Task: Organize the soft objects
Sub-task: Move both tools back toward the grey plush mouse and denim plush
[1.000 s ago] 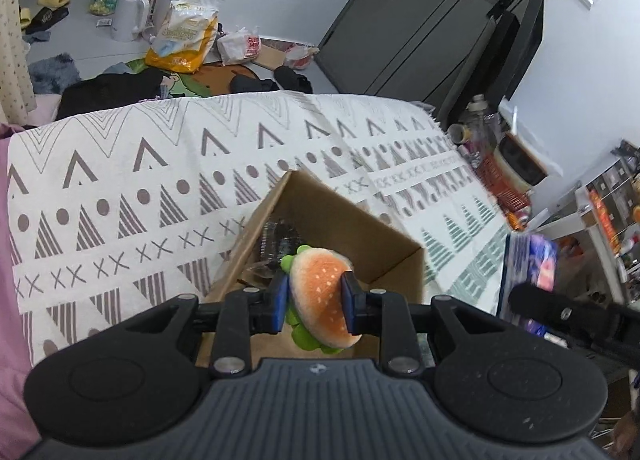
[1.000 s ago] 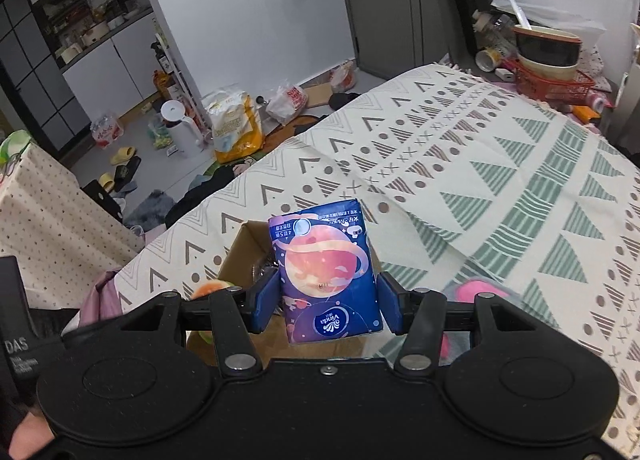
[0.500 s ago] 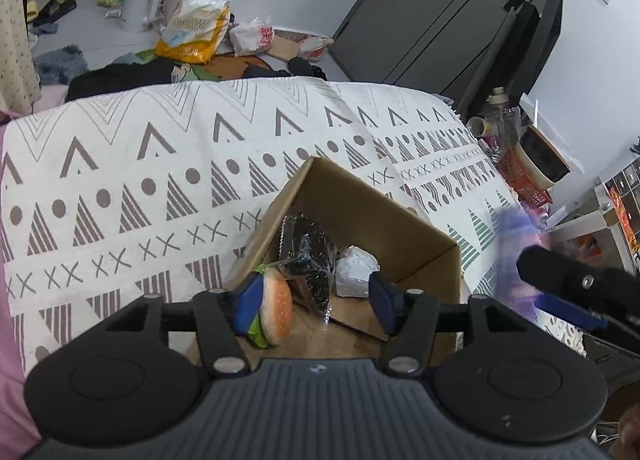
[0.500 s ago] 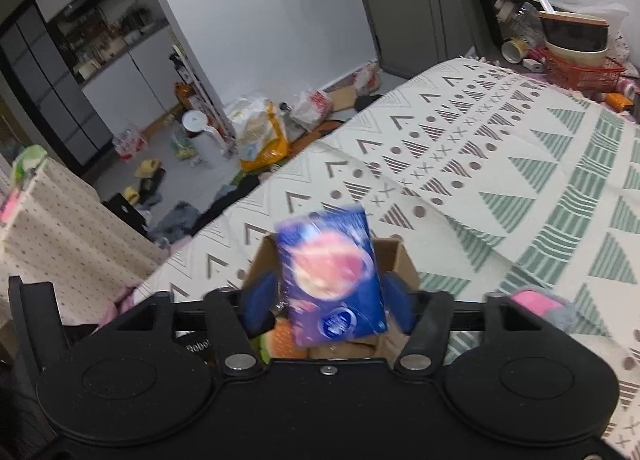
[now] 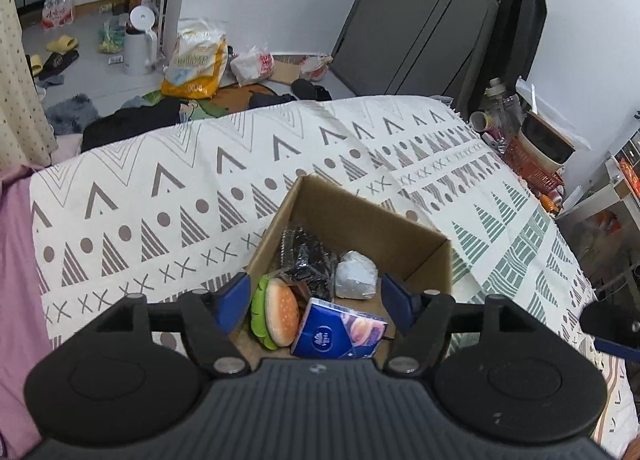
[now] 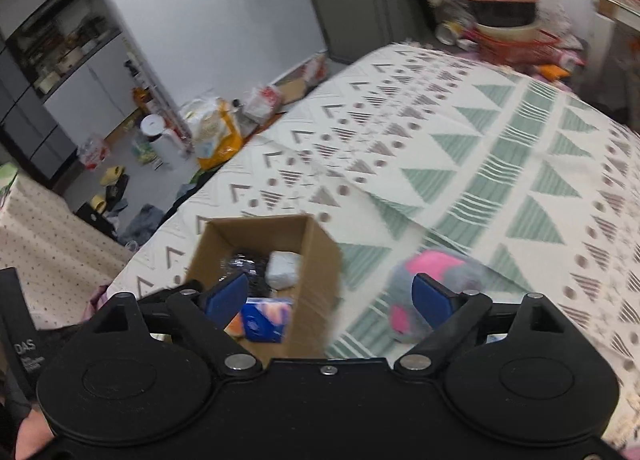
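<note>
The cardboard box (image 5: 362, 220) already holds the plush burger (image 5: 280, 314), the blue tissue pack (image 5: 340, 334), a dark packet and a white bundle. Both the left gripper (image 5: 314, 300) and the right gripper (image 6: 328, 296) are spread wide, empty. A blurred pink-and-grey soft toy (image 6: 432, 280), apparently plush, remains on the bedspread just right of the box.

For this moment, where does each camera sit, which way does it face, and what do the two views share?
Left wrist: sits on the left gripper, looking down and forward into the cardboard box on the patterned bedspread; its own open fingers show, and the tip of the other gripper at the right edge.
Right wrist: sits on the right gripper, facing across the bed, the box low left and a pink and grey plush toy ahead; open fingers show.
Shared: the box, the burger toy, the blue tissue pack, the bedspread.
</note>
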